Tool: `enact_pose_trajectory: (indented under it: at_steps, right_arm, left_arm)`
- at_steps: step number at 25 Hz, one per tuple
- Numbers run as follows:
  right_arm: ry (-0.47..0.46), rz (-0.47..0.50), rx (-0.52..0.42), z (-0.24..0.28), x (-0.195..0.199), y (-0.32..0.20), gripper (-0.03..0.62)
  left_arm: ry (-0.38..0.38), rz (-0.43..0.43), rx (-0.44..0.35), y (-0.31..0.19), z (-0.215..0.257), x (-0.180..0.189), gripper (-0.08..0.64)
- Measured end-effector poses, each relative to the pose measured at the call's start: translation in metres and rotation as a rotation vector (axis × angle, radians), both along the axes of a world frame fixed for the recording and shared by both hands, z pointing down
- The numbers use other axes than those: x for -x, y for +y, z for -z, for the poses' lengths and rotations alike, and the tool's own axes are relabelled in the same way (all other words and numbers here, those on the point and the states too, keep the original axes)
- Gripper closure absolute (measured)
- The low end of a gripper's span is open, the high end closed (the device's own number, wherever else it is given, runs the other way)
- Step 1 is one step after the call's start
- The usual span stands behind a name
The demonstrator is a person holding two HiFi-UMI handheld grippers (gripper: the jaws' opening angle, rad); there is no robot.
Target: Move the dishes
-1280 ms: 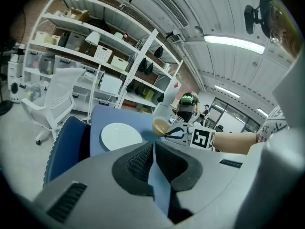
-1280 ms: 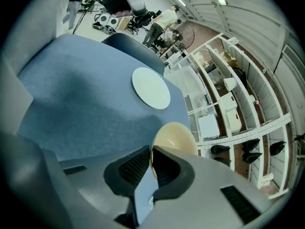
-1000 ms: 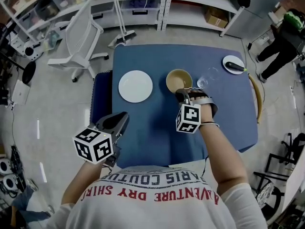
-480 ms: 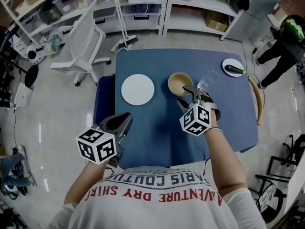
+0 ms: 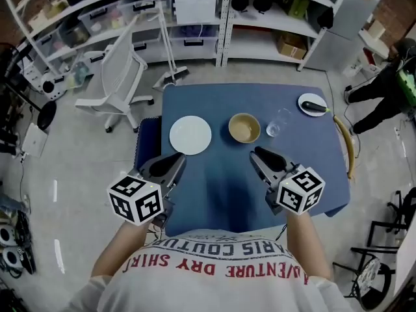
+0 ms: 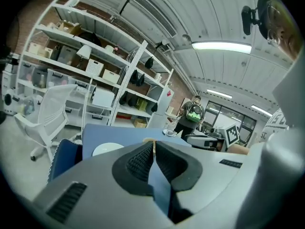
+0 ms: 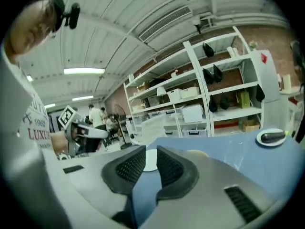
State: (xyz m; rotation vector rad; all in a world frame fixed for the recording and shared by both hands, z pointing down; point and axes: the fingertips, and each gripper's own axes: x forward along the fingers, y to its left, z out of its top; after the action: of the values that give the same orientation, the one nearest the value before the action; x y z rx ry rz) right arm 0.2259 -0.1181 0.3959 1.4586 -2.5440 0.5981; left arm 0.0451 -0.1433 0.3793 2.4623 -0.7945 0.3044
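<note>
On the blue table (image 5: 305, 151) a white plate (image 5: 190, 135) lies at the left, a tan bowl (image 5: 244, 128) beside it, and a clear glass (image 5: 275, 123) to the bowl's right. My right gripper (image 5: 259, 157) hovers over the table's near part, short of the bowl, its jaws a little apart and empty. In the right gripper view that gripper (image 7: 151, 152) frames the white plate (image 7: 150, 162) through the gap. My left gripper (image 5: 172, 164) hangs at the table's near left edge. In the left gripper view its (image 6: 153, 144) pads meet with nothing between them.
A small white plate (image 5: 312, 104) with a dark object sits at the far right corner. A dark blue mat (image 5: 148, 145) hangs off the table's left side. A white chair (image 5: 123, 77) and shelves (image 5: 214, 12) stand beyond. A person (image 5: 383, 86) stands at the right.
My right gripper has drawn back from the bowl's rim toward me, leaving the bowl on the table. The left gripper has barely moved.
</note>
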Motion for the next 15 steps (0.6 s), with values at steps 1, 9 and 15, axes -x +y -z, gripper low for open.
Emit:
enact_pose_trajectory:
  at_steps: [1, 9, 15]
  right_arm:
    - [-0.052, 0.001, -0.006, 0.009, 0.001, 0.004, 0.528]
    - [-0.148, 0.078, -0.145, 0.075, 0.031, 0.027, 0.568]
    - [-0.075, 0.130, -0.206, 0.082, 0.045, 0.031, 0.569]
  left_arm:
    - [0.006, -0.002, -0.009, 0.000, 0.004, 0.000, 0.523]
    - [0.043, -0.067, -0.093, 0.012, 0.044, -0.008, 0.523]
    - [0.053, -0.078, -0.109, 0.021, 0.048, -0.013, 0.523]
